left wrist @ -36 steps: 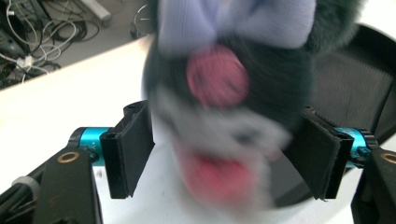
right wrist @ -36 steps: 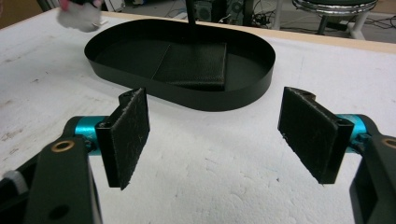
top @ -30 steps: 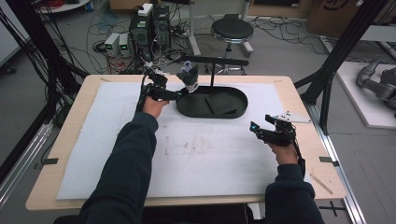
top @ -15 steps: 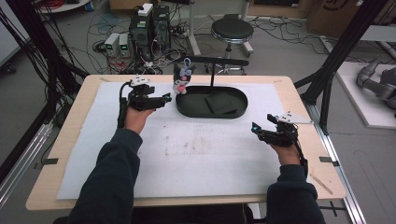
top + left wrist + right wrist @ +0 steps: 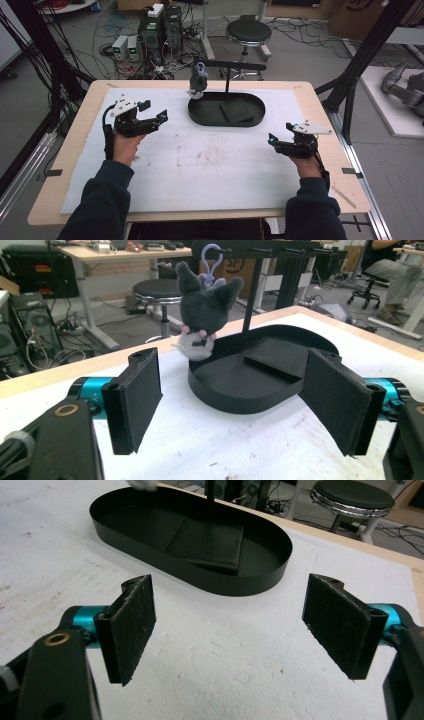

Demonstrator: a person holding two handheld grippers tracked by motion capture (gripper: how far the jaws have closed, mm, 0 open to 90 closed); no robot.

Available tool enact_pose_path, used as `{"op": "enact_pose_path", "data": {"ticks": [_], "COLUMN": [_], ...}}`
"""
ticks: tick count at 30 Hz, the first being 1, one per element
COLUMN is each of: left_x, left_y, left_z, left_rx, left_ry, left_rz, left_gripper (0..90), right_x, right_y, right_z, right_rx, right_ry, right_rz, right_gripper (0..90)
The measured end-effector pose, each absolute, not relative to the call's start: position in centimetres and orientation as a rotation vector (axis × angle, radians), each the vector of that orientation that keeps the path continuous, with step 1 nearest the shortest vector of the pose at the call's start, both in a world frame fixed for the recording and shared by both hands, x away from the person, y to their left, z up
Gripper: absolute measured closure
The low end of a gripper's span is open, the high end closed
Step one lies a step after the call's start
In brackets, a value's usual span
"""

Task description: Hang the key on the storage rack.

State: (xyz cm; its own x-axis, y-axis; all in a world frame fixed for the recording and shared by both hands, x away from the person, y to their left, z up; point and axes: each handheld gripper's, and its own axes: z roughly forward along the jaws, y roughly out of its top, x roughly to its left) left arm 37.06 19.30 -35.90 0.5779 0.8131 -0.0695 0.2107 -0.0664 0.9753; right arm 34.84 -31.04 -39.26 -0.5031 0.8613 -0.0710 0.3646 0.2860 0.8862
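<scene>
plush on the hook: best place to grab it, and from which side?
Grip the plush across its grey body, below the ears. It hangs free by its purple ring from the stand's bar, above the tray end. Probably come in level from the table's left with the open left gripper, jaws either side.

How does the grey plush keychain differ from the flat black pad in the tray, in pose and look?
The plush keychain hangs from the stand's bar by a purple clip, above the left end of the oval black tray; the flat black pad lies on the tray floor. The keychain is rounded, grey with a white underside; the pad is thin, rectangular, all black. Neither is between any jaws.
</scene>
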Motion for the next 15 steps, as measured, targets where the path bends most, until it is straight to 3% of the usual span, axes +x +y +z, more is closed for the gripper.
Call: {"op": "enact_pose_path", "data": {"ticks": [15], "left_x": [35.1], "left_y": [21.5], "left_z": [-37.7], "left_rx": [1.586], "left_ry": [0.893], "left_rz": [0.627], "left_gripper": [24.0], "right_x": [34.8], "right_y": [-31.1], "right_z": [-39.4], "right_rx": [1.082], "right_ry": [2.012], "right_rz": [1.148], "right_gripper": [21.5]}}
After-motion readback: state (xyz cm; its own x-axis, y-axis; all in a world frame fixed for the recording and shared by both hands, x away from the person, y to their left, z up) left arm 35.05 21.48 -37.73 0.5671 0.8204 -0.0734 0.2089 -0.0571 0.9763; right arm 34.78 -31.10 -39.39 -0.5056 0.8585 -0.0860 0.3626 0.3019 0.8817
